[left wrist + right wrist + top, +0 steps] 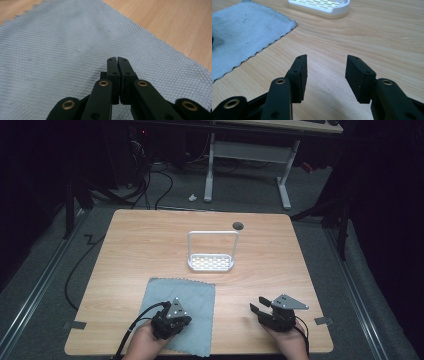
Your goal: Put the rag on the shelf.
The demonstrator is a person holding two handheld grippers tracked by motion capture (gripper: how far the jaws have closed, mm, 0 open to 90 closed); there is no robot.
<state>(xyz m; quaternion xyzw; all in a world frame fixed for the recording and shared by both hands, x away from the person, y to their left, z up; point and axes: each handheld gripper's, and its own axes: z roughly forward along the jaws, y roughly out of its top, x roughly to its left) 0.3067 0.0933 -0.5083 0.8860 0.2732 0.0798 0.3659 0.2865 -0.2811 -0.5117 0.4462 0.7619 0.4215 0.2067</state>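
**Left jaws closed over the cloth**

The left gripper [117, 59] hangs over the grey cloth [62, 50] with jaws clenched together, nothing visibly pinched. The right gripper [327, 75] stands released above bare table [374, 32], cloth well to its left.

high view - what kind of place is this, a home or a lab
Most likely a lab or recording workspace, not a home: a bare wooden table stands on grey carpet among loose cables, with a desk frame behind and darkness all round. On it lie just a grey cloth and a white rack.
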